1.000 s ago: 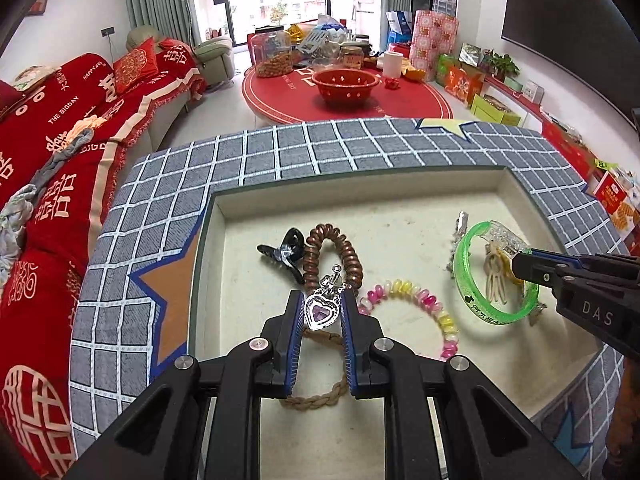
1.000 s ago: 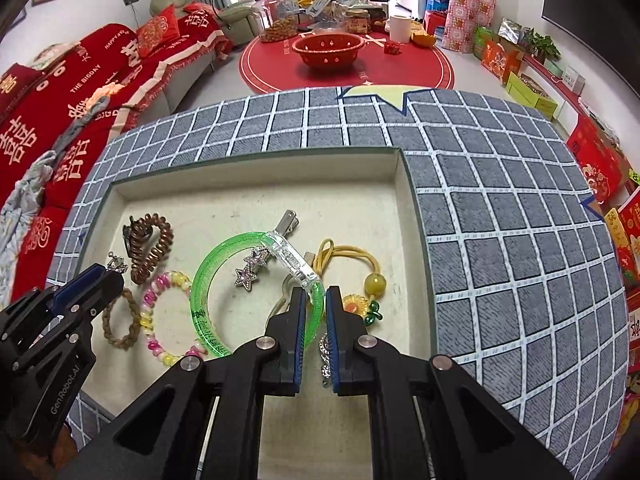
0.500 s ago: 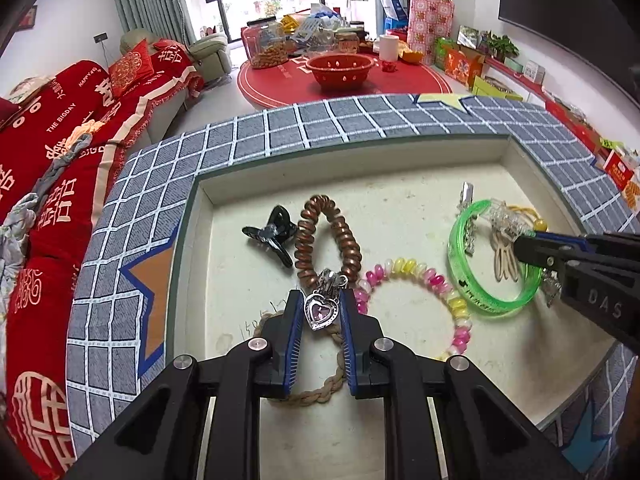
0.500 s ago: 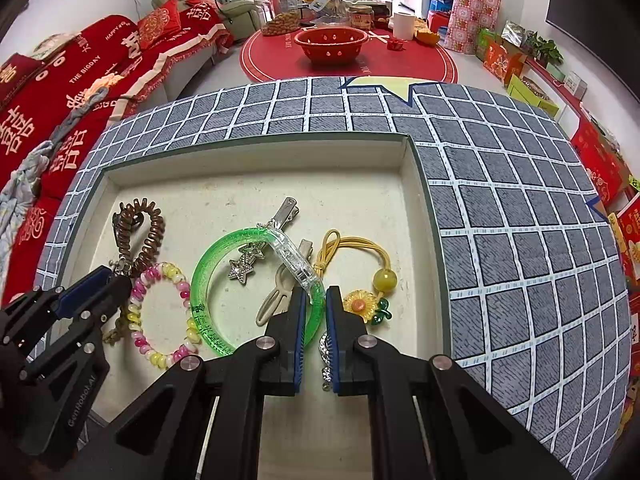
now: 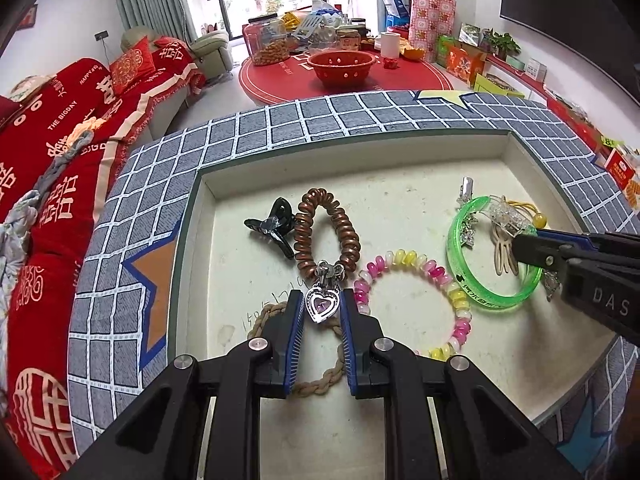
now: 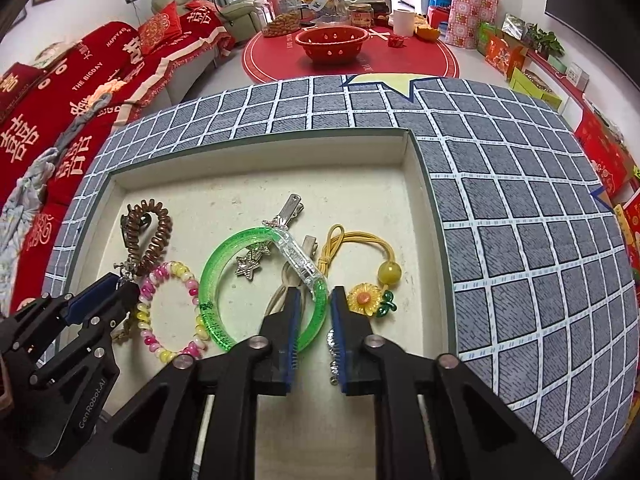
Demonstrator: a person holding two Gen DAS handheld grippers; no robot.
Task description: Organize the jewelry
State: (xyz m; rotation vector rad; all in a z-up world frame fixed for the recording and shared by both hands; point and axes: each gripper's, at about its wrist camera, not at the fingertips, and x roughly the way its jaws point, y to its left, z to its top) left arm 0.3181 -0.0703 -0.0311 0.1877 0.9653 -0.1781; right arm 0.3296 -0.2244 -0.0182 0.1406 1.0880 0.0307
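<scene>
While your left tool (image 5: 322,308) pinches heart pendant (image 5: 322,305), right tool (image 6: 312,312), just unclenching, straddles green bangle (image 6: 256,276); chain (image 6: 334,350) at its 5 o'clock may snag.

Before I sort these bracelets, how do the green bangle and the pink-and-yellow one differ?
The green bangle is one smooth translucent ring with a clear section; the pink-and-yellow bracelet is a ring of separate coil-like segments. The bangle overlaps clips; the bracelet lies on bare tray floor. Both lie flat in the tray.
</scene>
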